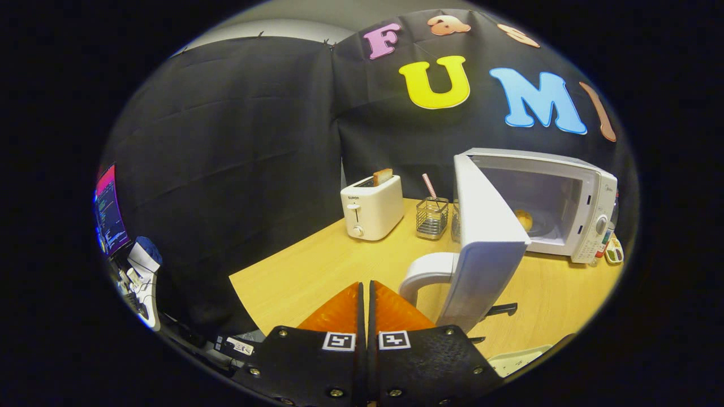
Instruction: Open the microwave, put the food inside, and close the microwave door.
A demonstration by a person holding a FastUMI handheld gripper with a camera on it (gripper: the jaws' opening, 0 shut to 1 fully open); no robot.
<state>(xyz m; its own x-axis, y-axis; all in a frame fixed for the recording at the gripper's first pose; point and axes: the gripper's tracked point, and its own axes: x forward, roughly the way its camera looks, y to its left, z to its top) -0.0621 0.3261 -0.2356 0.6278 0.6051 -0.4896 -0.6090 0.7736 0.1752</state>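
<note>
A white microwave [588,192] stands on the wooden table [317,271], beyond my fingers and to their right. Its door [483,249] hangs wide open, swung out toward me, with its curved white handle [427,271] just ahead of my right finger. Inside the cavity a round yellowish piece of food [524,219] rests on the turntable. My gripper [365,288] is shut, its two fingers pressed together with nothing between them, just left of the door handle.
A white toaster [372,208] with a slice of bread in it stands at the back of the table. Next to it is a wire holder [432,217] with a striped straw. A monitor [108,209] and clutter sit off the table to the left.
</note>
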